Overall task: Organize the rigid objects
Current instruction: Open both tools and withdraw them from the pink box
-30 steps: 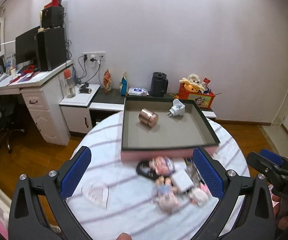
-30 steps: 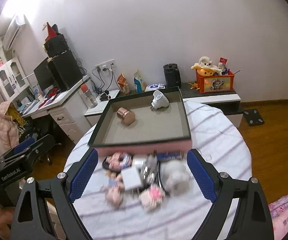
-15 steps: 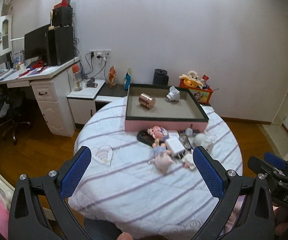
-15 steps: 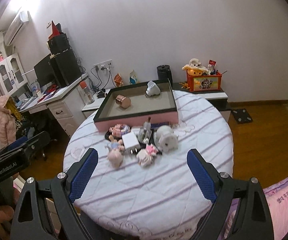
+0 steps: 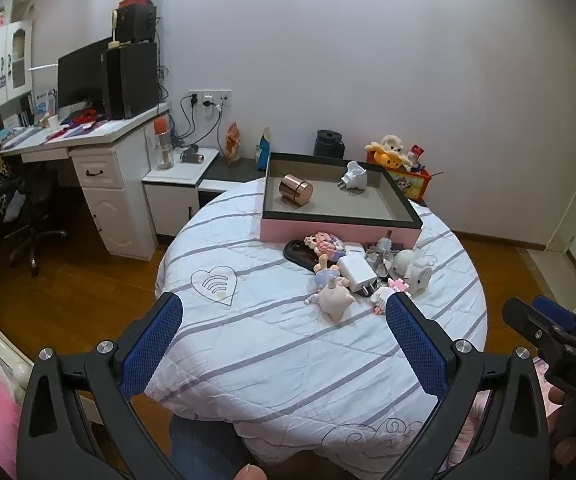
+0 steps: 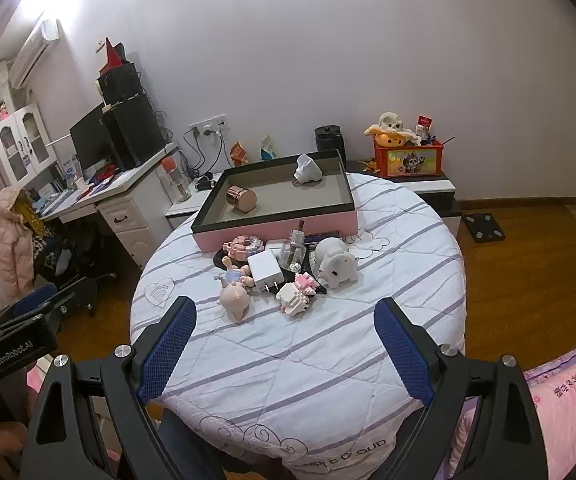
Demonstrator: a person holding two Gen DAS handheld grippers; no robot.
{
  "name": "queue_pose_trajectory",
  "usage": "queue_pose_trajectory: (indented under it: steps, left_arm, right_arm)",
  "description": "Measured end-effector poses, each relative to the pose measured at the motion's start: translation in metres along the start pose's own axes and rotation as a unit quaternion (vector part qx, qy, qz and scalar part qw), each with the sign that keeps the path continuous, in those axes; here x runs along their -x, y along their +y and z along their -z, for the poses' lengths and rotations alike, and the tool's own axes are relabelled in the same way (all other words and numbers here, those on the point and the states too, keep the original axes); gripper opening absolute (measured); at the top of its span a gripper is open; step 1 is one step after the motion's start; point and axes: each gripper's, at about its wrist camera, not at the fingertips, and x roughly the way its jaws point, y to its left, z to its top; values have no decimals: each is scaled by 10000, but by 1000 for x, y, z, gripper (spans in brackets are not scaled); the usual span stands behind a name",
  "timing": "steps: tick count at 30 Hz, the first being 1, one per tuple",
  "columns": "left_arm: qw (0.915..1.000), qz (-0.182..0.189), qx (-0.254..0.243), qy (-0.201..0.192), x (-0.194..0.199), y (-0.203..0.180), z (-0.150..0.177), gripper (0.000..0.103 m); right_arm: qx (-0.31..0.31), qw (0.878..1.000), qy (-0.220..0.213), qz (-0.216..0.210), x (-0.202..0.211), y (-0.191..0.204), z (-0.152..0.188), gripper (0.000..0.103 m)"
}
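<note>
While both tools hover over the near edge of the round table (image 6: 328, 344), the left gripper (image 5: 279, 344) and the right gripper (image 6: 283, 344) stand with fingers spread wide, nothing between them. At the table's far edge sits the pink tray (image 6: 275, 228), containing a copper canister (image 6: 241, 197) near its left wall and a white plug adapter (image 6: 307, 170) toward its far right corner. Just before the tray's near wall, around the table's centre, lies a clutter: white charger (image 6: 265, 268), white elephant figure (image 6: 336, 262), glass bottle (image 6: 292, 250), small dolls (image 6: 233, 292).
</note>
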Motion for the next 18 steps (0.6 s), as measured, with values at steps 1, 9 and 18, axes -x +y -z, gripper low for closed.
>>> queue_pose_trajectory:
  steps: [1, 9, 18]
  left_arm:
    - [10000, -10, 0, 13, -1, 0, 1, 103]
    - [9999, -13, 8, 173, -10, 2, 8, 103]
    - [9996, 10, -22, 291, -21, -1, 12, 103]
  right_arm:
    - [4, 10000, 10, -3, -1, 0, 0, 92]
    - [-14, 10000, 48, 10, -3, -2, 1, 92]
    - [-72, 9999, 124, 41, -8, -5, 2, 92]
